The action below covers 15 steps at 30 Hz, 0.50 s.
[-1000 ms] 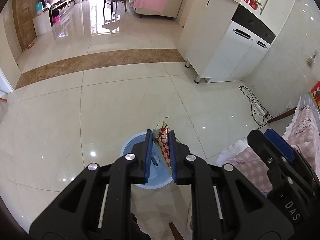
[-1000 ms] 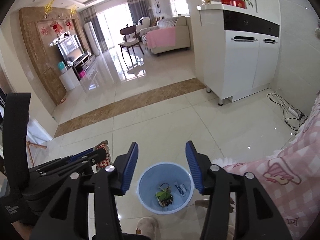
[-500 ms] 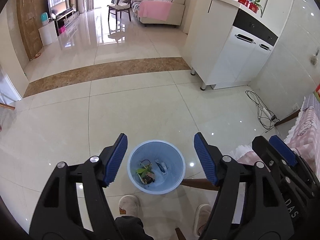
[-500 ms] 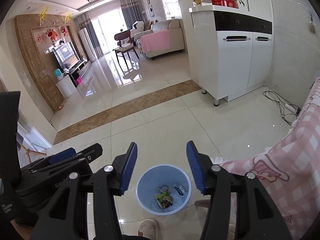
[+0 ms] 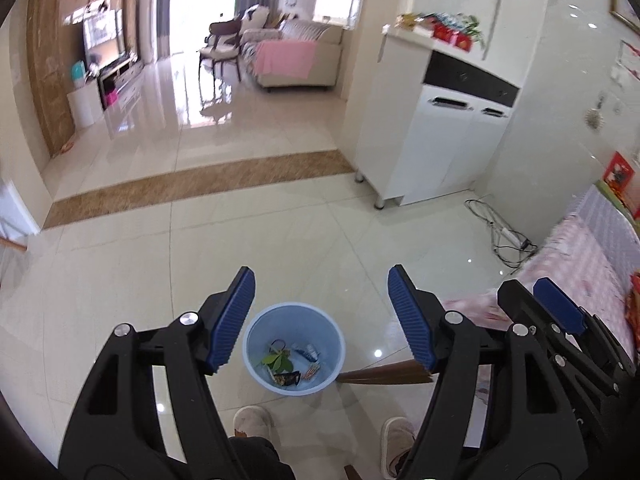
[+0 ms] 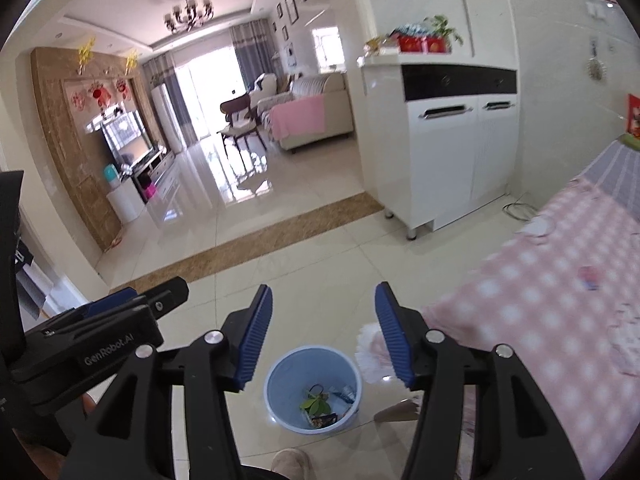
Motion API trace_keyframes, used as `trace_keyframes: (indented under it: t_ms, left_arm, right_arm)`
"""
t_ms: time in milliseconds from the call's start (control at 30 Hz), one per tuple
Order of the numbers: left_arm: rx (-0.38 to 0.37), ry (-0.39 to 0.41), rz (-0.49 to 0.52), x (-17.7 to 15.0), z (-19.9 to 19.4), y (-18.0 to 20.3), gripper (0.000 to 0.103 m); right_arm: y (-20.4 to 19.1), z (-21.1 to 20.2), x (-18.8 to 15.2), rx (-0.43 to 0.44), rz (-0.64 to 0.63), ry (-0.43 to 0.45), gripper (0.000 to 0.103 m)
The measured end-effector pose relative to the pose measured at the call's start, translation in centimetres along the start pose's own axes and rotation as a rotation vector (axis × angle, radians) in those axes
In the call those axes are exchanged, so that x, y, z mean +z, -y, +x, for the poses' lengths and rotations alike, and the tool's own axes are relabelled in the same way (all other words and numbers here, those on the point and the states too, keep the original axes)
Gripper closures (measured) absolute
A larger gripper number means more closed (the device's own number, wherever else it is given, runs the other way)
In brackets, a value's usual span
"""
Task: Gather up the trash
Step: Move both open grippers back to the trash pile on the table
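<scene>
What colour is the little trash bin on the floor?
Light blue; the trash bin shows best in the left wrist view.

Glossy tiled floor carries a blue bin beside a white cabinet

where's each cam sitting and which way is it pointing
Left wrist: on the left gripper, looking forward and down at the bin on the floor; its open fingers, two slippers and the right gripper at right show.
Right wrist: on the right gripper, jaws opening and empty, aimed down at the bin; one slipper and the left gripper at left show.
Shared: bin, white cabinet, sofa.
</scene>
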<state>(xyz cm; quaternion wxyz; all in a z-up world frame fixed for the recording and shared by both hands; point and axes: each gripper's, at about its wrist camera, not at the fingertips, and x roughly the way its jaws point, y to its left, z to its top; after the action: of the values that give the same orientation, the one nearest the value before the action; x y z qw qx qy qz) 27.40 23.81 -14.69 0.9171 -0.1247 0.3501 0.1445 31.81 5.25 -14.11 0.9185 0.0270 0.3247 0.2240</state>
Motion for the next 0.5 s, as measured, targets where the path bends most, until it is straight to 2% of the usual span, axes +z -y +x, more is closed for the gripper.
trace_keyframes:
  t_ms: [233,500]
  left_arm:
    - [-0.078,0.06,0.079,-1.1,-5.4,5.3,0.033]
    - [-0.205,0.075,0.2,-3.9,-10.0,12.9,0.03]
  right_arm:
    - [4.0,-7.6,-0.5,-0.065,0.054,0.083,0.047]
    - [9.7,-16.3,-3.2,-0.184,0.126,0.132,0.043]
